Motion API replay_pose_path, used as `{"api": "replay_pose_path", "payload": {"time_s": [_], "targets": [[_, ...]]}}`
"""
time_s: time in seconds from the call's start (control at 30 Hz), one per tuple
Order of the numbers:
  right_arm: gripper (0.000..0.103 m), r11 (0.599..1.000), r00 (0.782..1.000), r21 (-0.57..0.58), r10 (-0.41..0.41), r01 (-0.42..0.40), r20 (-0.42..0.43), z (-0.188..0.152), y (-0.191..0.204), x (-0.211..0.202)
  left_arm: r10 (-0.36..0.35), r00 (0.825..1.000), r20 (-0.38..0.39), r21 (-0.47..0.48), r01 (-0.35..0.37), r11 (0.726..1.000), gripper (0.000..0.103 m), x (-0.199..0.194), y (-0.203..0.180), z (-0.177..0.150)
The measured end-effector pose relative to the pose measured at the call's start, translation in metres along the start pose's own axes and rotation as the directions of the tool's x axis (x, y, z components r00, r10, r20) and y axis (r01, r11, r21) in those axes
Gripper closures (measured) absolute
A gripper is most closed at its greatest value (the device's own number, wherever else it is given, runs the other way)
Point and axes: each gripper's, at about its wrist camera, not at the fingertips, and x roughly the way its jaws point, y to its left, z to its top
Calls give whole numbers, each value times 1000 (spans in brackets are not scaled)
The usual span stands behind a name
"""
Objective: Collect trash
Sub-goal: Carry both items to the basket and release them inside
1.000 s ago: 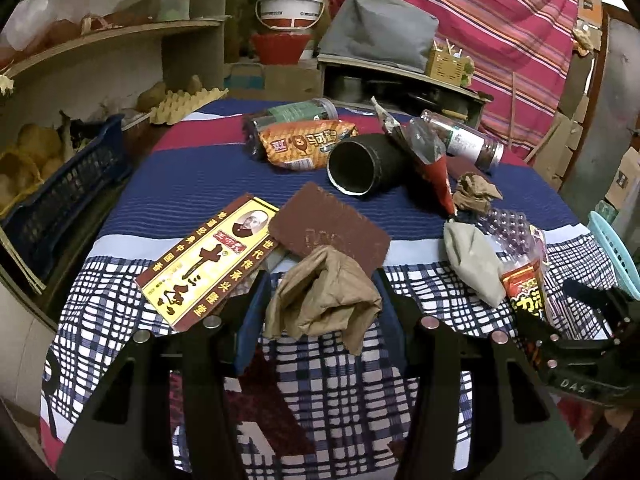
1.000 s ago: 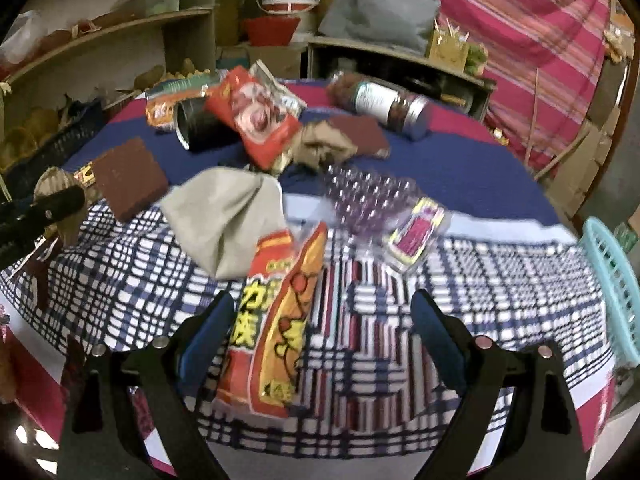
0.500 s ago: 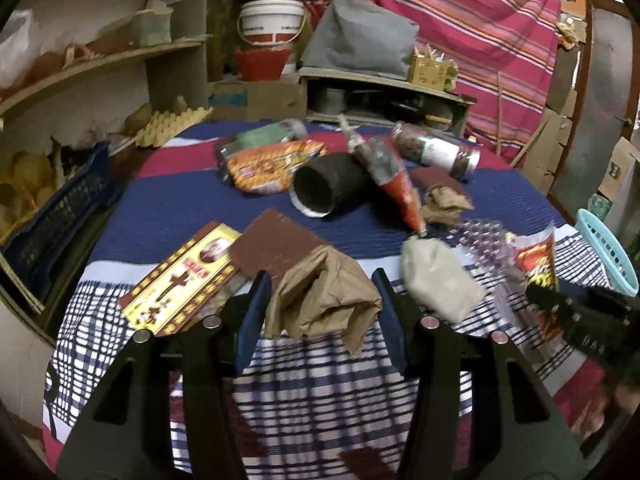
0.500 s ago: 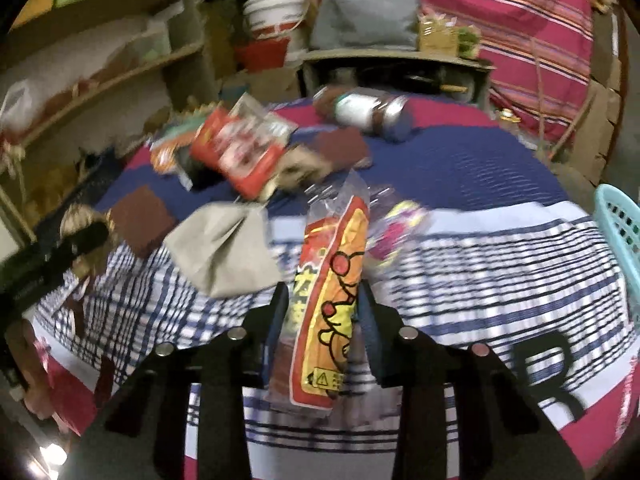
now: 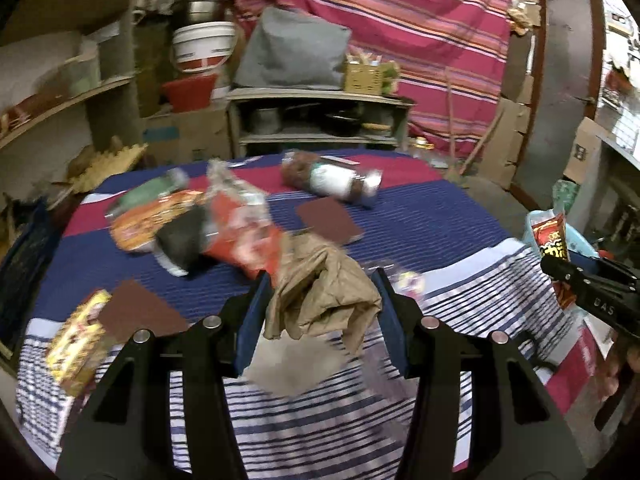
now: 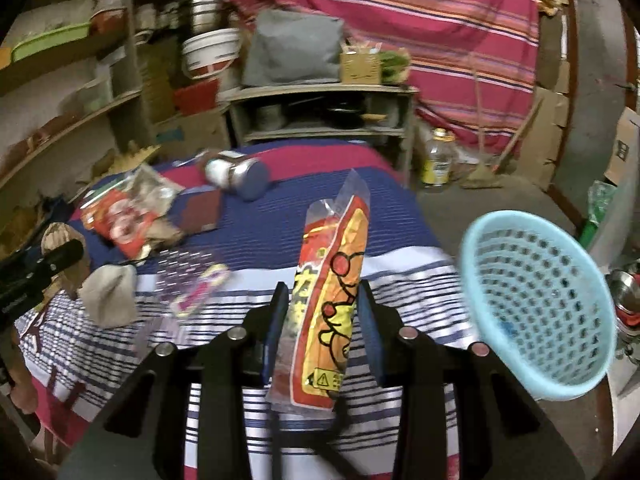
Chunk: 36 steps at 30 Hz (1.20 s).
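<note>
Right wrist: snack wrapper (image 6: 328, 300) between right gripper (image 6: 322, 320) pads.

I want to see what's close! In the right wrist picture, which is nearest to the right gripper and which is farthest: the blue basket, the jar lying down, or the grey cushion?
1. Blue basket: nearest, just right of the right gripper, beside the table.
2. Jar: farther, lying at the table's far end, left.
3. Grey cushion: farthest, on the shelf unit behind the table.

1. A cluttered household storeroom: wooden shelves (image 5: 68, 96) holding tubs and a plastic bucket (image 5: 202, 46).
2. Cardboard boxes (image 5: 584, 152) stacked along the walls.
3. A striped cloth (image 5: 400, 20) hangs behind the cloth-covered bench (image 5: 420, 216).
</note>
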Motion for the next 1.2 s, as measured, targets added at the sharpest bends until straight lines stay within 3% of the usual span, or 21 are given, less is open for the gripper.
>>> {"api": "replay_pose_path", "payload": {"time_s": [0.33, 0.63, 0.77, 0.97, 1.2], "targets": [[68, 992, 991, 7, -128, 128, 37, 2, -91, -15, -130, 991, -17, 72, 131, 989, 52, 36, -99, 19], [68, 975, 983, 131, -185, 181, 19, -3, -177, -19, -267, 964, -8, 170, 265, 949, 52, 53, -208, 39], [68, 969, 979, 142, -204, 200, 12, -5, -197, -18, -308, 951, -6, 235, 300, 924, 52, 63, -257, 45], [68, 962, 976, 171, -216, 213, 1, -9, -220, -15, -358, 932, -64, 232, 363, 903, 52, 89, -298, 49], [68, 954, 977, 216, -212, 210, -12, -15, -237, -9, -353, 930, -101, 276, 367, 888, 50, 110, -326, 44]]}}
